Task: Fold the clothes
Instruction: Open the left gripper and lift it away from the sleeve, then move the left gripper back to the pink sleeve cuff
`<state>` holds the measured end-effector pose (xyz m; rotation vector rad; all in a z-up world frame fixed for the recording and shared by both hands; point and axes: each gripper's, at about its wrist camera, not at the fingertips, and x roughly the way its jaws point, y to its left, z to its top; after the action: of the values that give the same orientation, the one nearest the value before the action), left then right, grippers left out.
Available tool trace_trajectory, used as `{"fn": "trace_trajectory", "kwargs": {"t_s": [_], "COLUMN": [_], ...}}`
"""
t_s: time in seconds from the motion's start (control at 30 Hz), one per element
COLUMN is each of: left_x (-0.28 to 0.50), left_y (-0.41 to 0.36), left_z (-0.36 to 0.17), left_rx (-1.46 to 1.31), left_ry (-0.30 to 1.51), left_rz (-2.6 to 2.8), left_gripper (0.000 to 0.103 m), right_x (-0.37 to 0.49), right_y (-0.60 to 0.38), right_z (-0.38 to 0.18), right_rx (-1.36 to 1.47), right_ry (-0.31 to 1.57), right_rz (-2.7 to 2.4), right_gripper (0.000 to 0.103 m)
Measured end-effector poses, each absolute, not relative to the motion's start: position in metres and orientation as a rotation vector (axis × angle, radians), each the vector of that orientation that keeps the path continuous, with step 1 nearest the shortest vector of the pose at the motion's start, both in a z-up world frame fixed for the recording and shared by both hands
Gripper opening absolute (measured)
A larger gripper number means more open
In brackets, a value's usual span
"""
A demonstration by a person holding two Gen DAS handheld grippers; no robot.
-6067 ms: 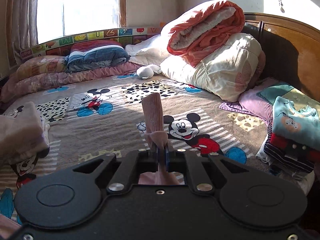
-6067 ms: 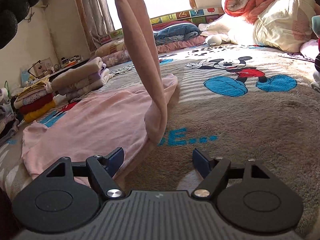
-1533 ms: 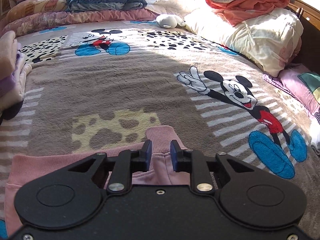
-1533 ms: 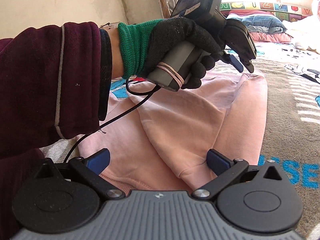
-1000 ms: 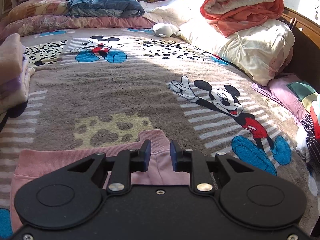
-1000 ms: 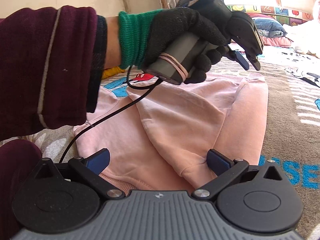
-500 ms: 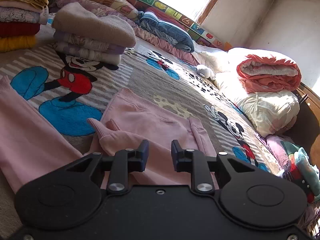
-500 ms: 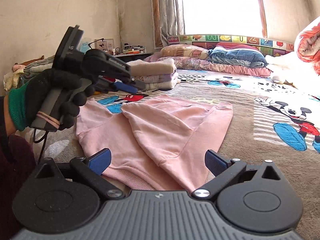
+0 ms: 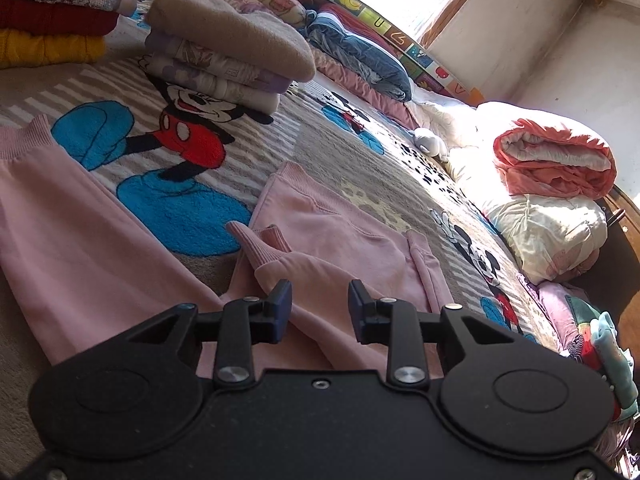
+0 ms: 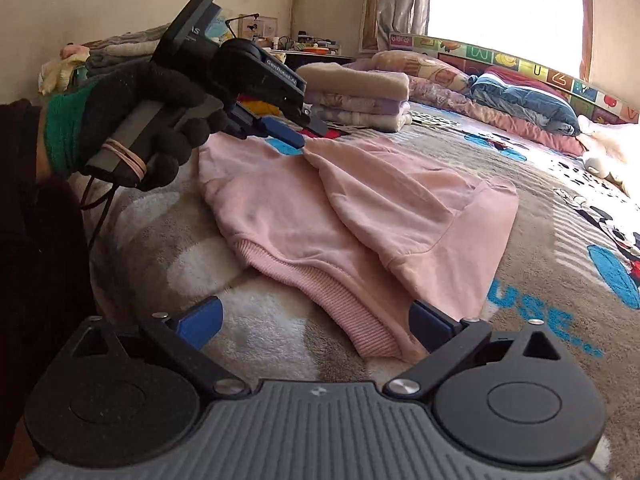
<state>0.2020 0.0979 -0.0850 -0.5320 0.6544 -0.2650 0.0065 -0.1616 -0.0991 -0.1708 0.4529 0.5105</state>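
1 pink top (image 10: 360,208) lies flat on the blanket (image 10: 560,240), partly folded: 1 sleeve laid across the body, 2nd sleeve (image 9: 72,220) stretched out to the side on the blanket. Ribbed hem nearest the R gripper (image 10: 316,320).

2 grippers, both empty. L gripper (image 9: 319,300): jaws apart w/ a clear gap, hovering just over the top's collar end, not pinching cloth. Seen from the R cam it's held in 1 black-gloved hand (image 10: 152,120), fingertips at the top's far edge. R gripper: jaws spread wide, low over the blanket, hem between them, no grip.

2 stacks of folded clothes (image 9: 224,56) behind the top; 2nd stack (image 9: 52,12) at far left. 1 rolled orange quilt (image 9: 556,160) on 1 cream duvet (image 9: 552,236) by the headboard.
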Motion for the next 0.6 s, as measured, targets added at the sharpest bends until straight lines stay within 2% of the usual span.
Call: {"fn": "trace_trajectory", "kwargs": {"t_s": [0.27,0.37,0.6], "left_x": [0.206,0.207,0.211], "left_y": [0.1,0.099,0.114], "left_z": [-0.09,-0.092,-0.099], "left_rx": [-0.555,-0.553,-0.597], "left_ry": [0.677,0.685,0.688], "left_rz": [-0.248,-0.237,-0.175], "left_gripper": [0.028,0.028,0.028], "right_x": [0.031,0.033,0.02], "right_y": [-0.165,-0.155,-0.166], "right_z": [-0.122,-0.133,-0.113], "right_rx": [-0.159,-0.226,-0.179], "right_ry": [0.546,0.58,0.501], "right_rz": [0.47,0.497,0.495], "right_gripper": [0.098,0.102,0.099]}}
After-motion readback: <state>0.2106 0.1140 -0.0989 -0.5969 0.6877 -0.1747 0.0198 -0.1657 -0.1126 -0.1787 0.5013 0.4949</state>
